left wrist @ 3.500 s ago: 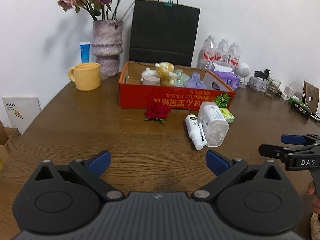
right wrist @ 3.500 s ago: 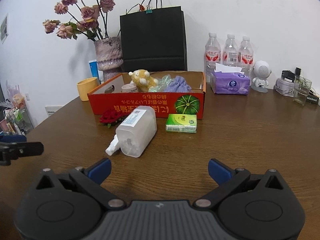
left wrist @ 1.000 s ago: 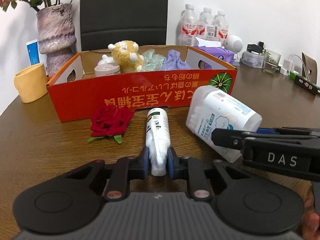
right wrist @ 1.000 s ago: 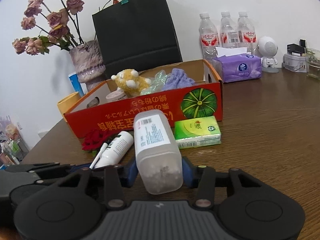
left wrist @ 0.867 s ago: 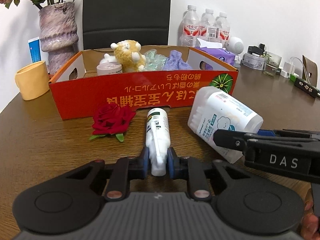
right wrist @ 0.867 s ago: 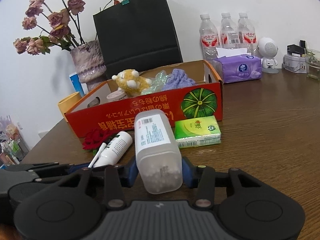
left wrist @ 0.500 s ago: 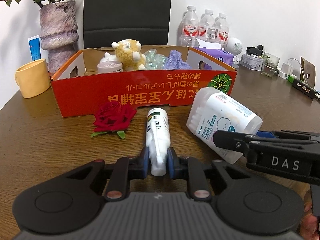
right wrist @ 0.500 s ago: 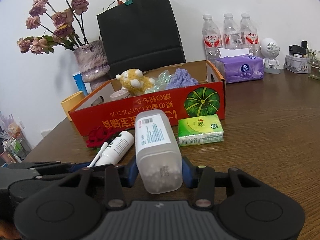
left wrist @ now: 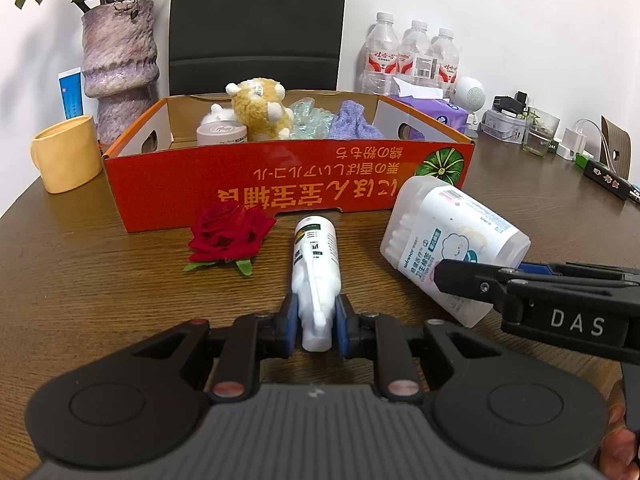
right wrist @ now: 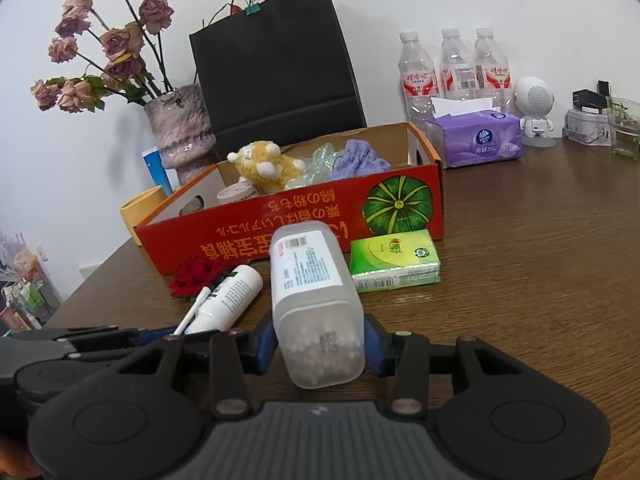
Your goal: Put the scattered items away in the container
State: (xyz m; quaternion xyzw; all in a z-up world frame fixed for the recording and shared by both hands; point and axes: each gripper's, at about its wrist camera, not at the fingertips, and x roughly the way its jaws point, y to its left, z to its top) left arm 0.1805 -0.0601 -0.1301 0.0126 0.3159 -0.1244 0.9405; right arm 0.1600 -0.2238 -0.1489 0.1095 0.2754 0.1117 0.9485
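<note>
A few seconds earlier both grippers hung wide open and empty; by this point the left gripper (left wrist: pixel 317 320) had pinched the white spray bottle (left wrist: pixel 316 264) and the right gripper (right wrist: pixel 320 346) had clamped the cotton swab tub (right wrist: pixel 316 304), both just in front of the red box (left wrist: pixel 280 188), so lifting them in looked next.

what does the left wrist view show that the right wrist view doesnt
Only the left wrist view: the left gripper clamped on the white spray bottle, its pads visibly pressing the nozzle end.

Only the right wrist view: the green tissue pack lying in front of the box, and the right gripper clamped on the translucent cotton swab jar.

Both: the red cardboard box, the red rose.
</note>
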